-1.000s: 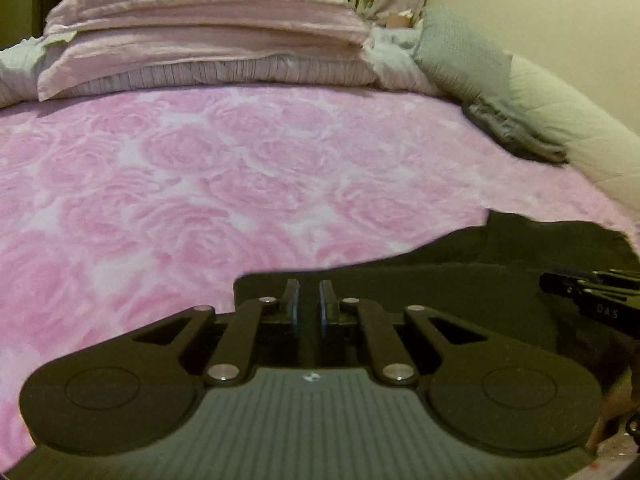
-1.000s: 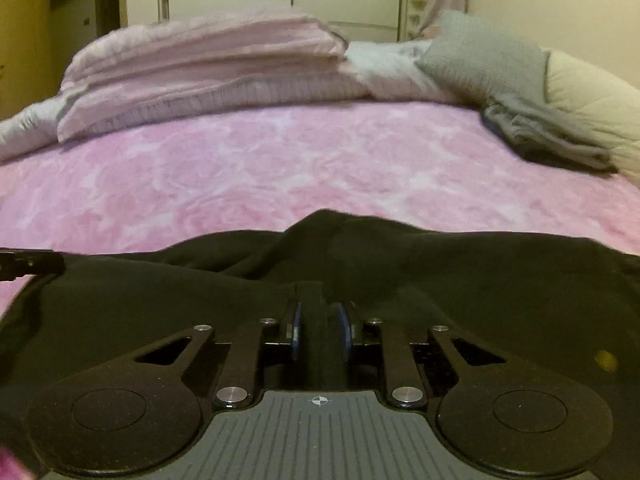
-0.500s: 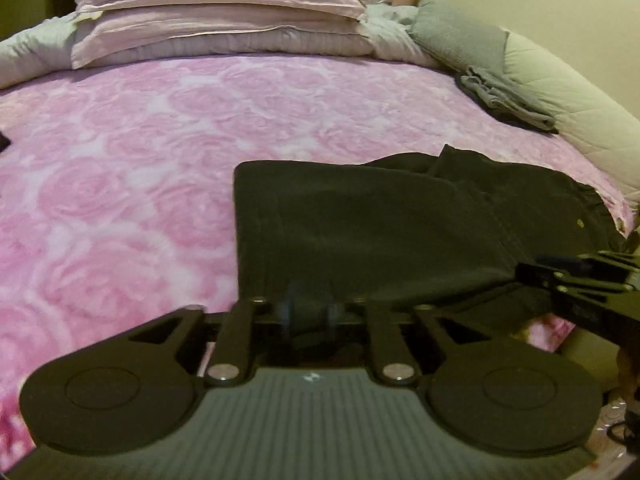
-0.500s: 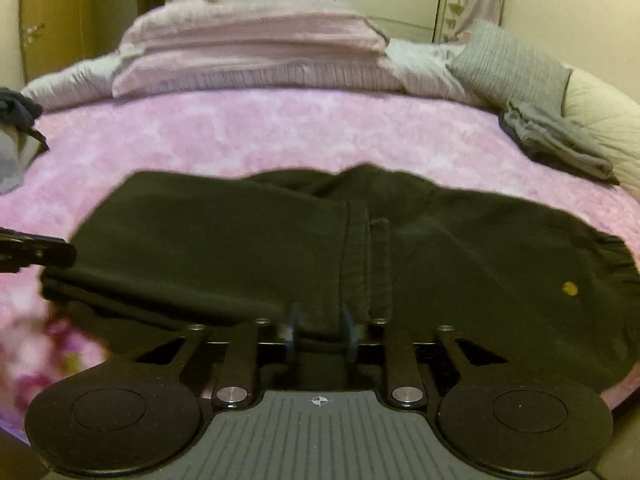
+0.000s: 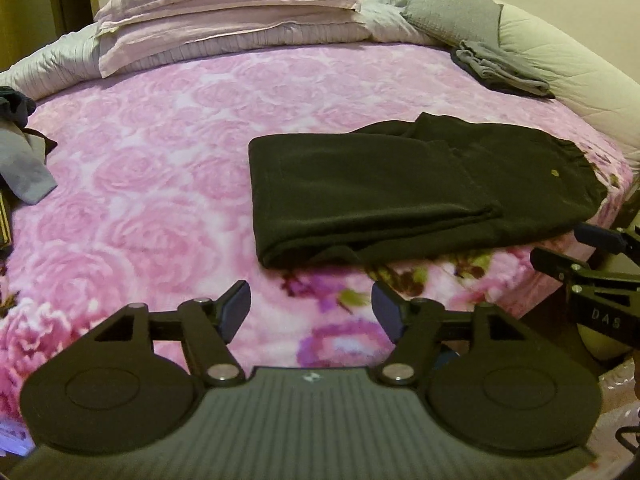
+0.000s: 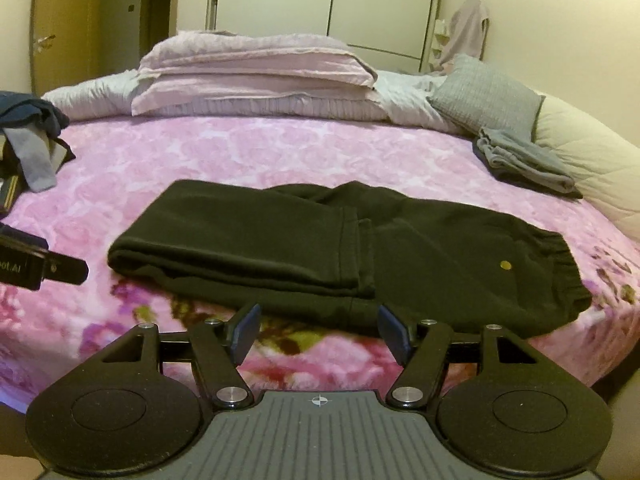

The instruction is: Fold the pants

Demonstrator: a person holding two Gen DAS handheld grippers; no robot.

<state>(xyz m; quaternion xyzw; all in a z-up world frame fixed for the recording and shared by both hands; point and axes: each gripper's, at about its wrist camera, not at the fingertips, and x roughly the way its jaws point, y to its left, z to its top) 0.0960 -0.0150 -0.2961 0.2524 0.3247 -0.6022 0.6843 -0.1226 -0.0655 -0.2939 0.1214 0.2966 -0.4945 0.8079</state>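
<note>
Black pants (image 5: 400, 192) (image 6: 320, 248) lie folded over on the pink rose bedspread (image 5: 160, 152) (image 6: 260, 152) near its front edge, the leg ends laid across toward the elastic waistband. My left gripper (image 5: 310, 306) hovers open just short of the fold's near edge, holding nothing. My right gripper (image 6: 318, 330) is open too, its fingers apart in front of the pants' near hem, touching no cloth. The right gripper (image 5: 592, 256) shows at the right edge of the left wrist view; the left gripper's tip (image 6: 60, 268) shows at the left of the right wrist view.
Stacked pink pillows and bedding (image 5: 228, 12) (image 6: 256, 72) lie at the head of the bed. A grey pillow (image 6: 488, 96) and folded grey clothes (image 5: 500, 68) (image 6: 528, 160) sit at the right. A heap of clothes (image 5: 20, 148) (image 6: 32, 140) lies at the left edge.
Both grippers have let go of the pants, opened and drawn back toward the bed's front edge. The pants now lie flat, folded over.
</note>
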